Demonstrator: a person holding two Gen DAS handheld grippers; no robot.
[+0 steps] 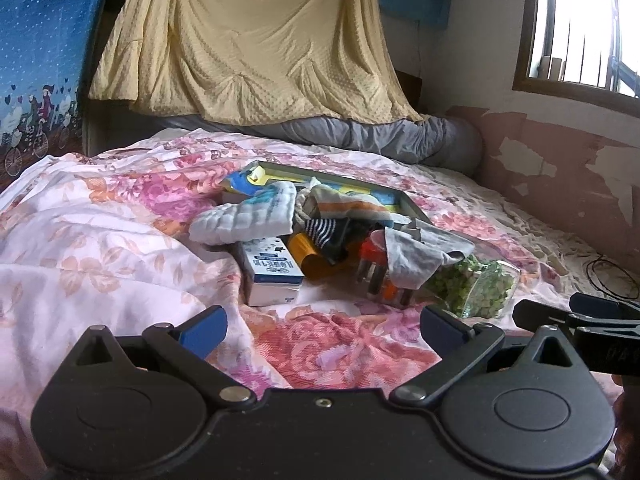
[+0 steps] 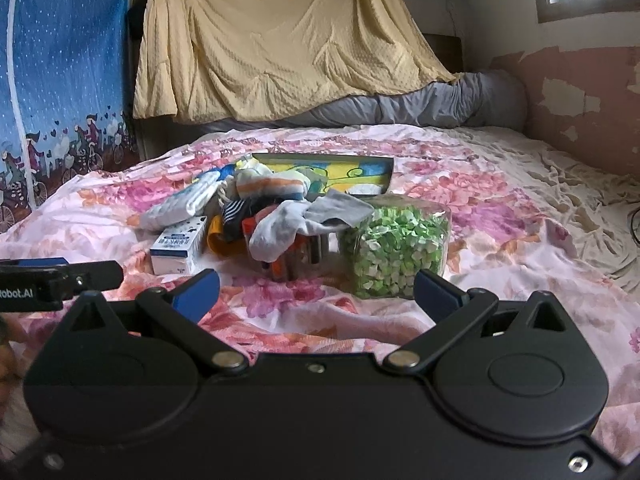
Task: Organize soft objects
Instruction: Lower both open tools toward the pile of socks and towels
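Bare floral bedspread [image 2: 320, 312] ahead; carton [image 2: 178, 252], jar [image 2: 396, 248] flank sock pile [image 2: 288, 216].

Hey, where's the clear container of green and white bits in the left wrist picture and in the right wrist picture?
Left wrist view: the clear container lies right of centre, at the right end of the pile, just past the grey cloth.
Right wrist view: the clear container sits right of centre, large, above the right finger.
Shared landmark: the white and blue carton at the pile's left end.
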